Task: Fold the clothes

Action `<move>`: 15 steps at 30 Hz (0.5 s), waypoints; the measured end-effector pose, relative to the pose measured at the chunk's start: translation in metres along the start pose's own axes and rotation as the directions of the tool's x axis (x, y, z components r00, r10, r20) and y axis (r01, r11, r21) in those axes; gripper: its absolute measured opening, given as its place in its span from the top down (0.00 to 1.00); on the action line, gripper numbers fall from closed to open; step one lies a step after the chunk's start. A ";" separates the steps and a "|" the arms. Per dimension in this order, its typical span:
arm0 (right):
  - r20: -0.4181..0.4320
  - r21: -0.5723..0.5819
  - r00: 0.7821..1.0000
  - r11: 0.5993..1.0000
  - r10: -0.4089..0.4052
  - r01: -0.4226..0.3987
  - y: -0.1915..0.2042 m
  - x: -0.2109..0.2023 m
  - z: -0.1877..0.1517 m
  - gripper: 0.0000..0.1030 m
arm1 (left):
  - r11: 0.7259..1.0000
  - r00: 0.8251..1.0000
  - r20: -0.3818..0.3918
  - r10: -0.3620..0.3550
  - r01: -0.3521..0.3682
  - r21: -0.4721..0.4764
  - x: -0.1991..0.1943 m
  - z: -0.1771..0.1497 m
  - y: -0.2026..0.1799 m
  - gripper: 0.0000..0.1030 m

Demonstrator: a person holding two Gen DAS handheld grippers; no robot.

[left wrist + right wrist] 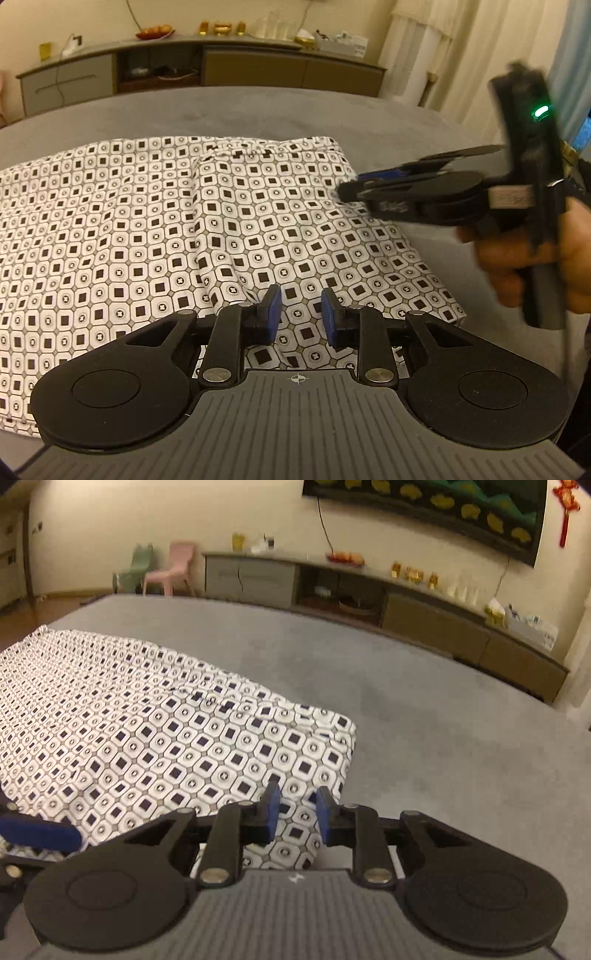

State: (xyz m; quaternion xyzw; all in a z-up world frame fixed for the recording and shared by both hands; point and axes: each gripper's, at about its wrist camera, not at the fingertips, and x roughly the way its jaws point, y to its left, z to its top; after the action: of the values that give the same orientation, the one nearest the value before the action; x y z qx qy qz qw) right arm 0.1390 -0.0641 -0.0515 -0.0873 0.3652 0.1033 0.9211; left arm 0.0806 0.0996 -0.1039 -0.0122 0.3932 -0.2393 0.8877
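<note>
A white cloth with a black-square print [155, 236] lies flat on the grey surface [258, 110], with a folded-over panel [295, 221] on its right half. My left gripper [300, 312] is open just above the near edge of that panel, with nothing between its blue pads. A hand [524, 258] holds my right gripper [345, 190], blurred, over the panel's right side. In the right wrist view the right gripper [297, 812] is open above the cloth's [147, 731] near right corner. A blue finger of the left gripper [40, 834] shows at lower left.
Bare grey surface [424, 709] stretches right of and beyond the cloth. A long low sideboard [369, 590] with small items stands along the far wall. A pink chair [173, 568] and a green one [138, 568] stand at the back left. A curtain [424, 51] hangs at right.
</note>
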 end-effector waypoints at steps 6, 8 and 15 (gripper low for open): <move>-0.001 -0.036 0.990 0.990 0.140 -0.140 0.015 -0.073 -0.034 0.79 | 0.996 1.000 0.025 0.017 -0.015 -0.093 -0.006 0.004 0.015 0.85; -0.049 -0.088 0.989 0.986 0.141 -0.145 0.025 -0.075 -0.053 0.74 | 0.992 0.999 0.034 0.025 -0.021 -0.127 -0.009 0.005 0.021 0.85; 0.035 -0.173 0.998 0.983 0.061 -0.054 0.049 -0.112 -0.032 0.74 | 0.869 0.961 0.126 0.246 -0.161 -0.467 -0.096 -0.009 0.125 0.56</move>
State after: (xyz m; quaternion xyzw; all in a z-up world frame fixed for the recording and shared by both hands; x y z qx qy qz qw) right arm 0.0257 -0.0390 -0.0016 -0.1540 0.3387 0.1628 0.9138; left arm 0.0709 0.2540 -0.0698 -0.1985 0.3543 -0.0437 0.9128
